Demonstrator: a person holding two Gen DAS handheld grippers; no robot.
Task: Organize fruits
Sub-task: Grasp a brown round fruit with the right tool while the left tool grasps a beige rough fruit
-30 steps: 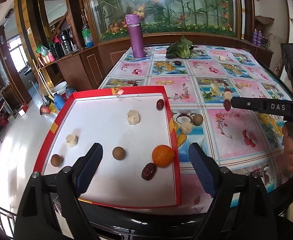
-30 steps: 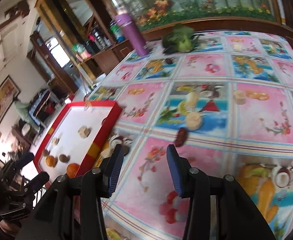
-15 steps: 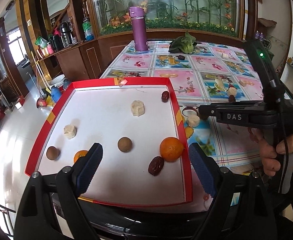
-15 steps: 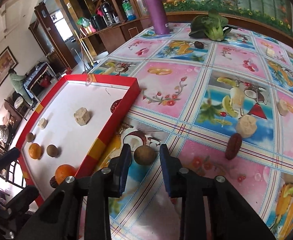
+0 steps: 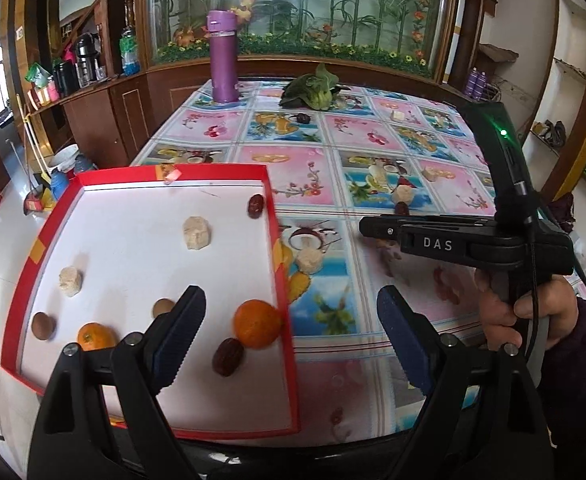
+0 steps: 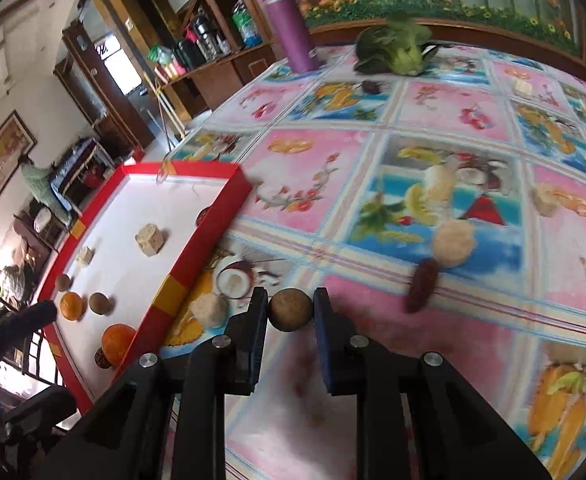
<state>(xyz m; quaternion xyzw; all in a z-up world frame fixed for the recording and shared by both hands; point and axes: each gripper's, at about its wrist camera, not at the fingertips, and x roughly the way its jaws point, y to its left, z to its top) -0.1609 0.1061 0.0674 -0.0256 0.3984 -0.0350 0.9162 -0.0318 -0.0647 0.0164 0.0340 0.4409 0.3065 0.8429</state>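
A red-rimmed white tray (image 5: pixel 271 216) (image 6: pixel 181 286) lies on the table's left side. It holds two oranges (image 5: pixel 257 323), dark red dates (image 5: pixel 227 357), brown longans (image 5: pixel 43 325) and pale banana pieces (image 5: pixel 197 232). My left gripper (image 5: pixel 289 332) hangs open above the tray's near right corner. My right gripper (image 6: pixel 289 312) is shut on a brown longan (image 6: pixel 289 309), lifted just right of the tray. On the cloth lie a banana piece (image 6: pixel 211 309) beside the tray, another banana piece (image 6: pixel 453 243) and a date (image 6: pixel 421 285).
A purple flask (image 5: pixel 223 63) and a green leafy vegetable (image 5: pixel 312 91) stand at the table's far end, with a date (image 5: pixel 303 118) and small banana pieces (image 5: pixel 397 115) nearby. A hand (image 5: pixel 525 312) holds the right gripper's handle. The table's near edge is close.
My right gripper came down over the brown longan beside the tray, shut on it and lifted it. The left gripper's view shifted a little; it stayed open.
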